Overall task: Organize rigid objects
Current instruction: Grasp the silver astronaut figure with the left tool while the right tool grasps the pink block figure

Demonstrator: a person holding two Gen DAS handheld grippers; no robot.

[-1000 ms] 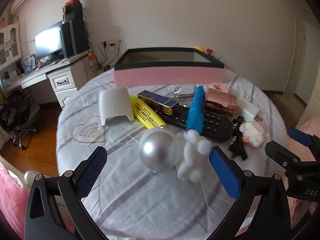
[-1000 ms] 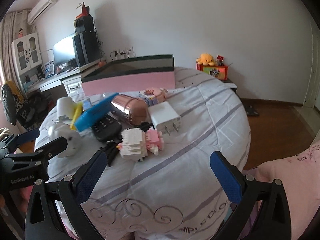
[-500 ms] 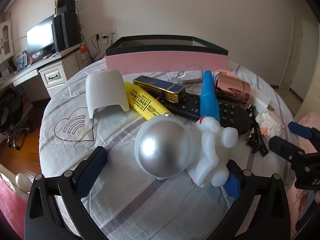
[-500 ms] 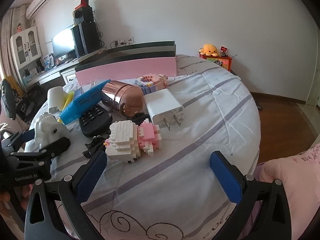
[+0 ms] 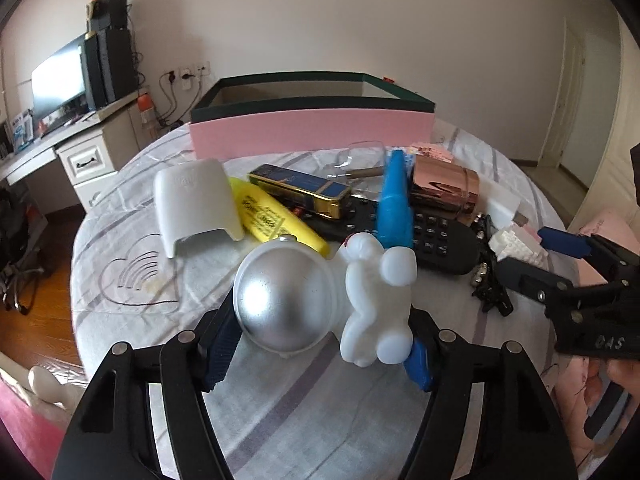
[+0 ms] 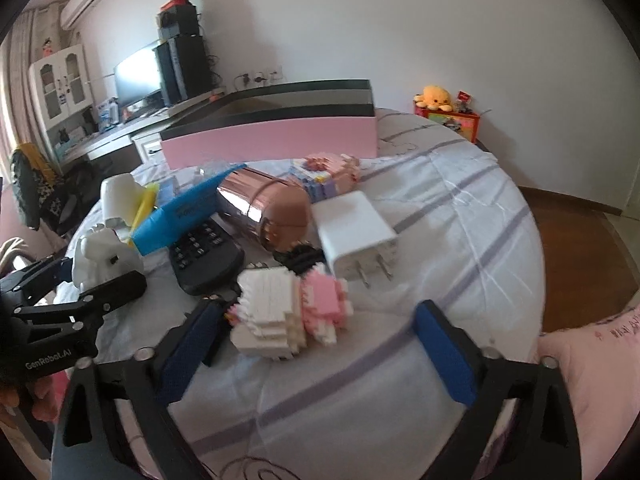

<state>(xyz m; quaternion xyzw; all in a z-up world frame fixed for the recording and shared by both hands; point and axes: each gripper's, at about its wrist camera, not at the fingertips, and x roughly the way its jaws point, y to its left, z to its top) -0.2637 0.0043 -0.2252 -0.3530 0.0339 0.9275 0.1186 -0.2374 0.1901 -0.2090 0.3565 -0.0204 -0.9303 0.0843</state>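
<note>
The left gripper (image 5: 320, 340) sits low in the middle of its view, with the white astronaut toy (image 5: 320, 292) and its shiny silver helmet between its blue pads. Its jaws have just been closing and look like they press on both sides of the toy, so I think it is holding it now. The right gripper (image 6: 316, 340) is low in its view too, and its jaws have just been closing a bit, but they are open, with the pink and white block toy (image 6: 288, 312) between them, and the right pad is not touching it. The pink box (image 5: 312, 132) with the dark rim waits at the top middle of the round table (image 5: 280, 408). To do this well, squeeze the astronaut gently so the round helmet does not slip, then lift straight up over the yellow pen (image 5: 272, 216) and the black remote (image 5: 436, 240) and put it in the box
</note>
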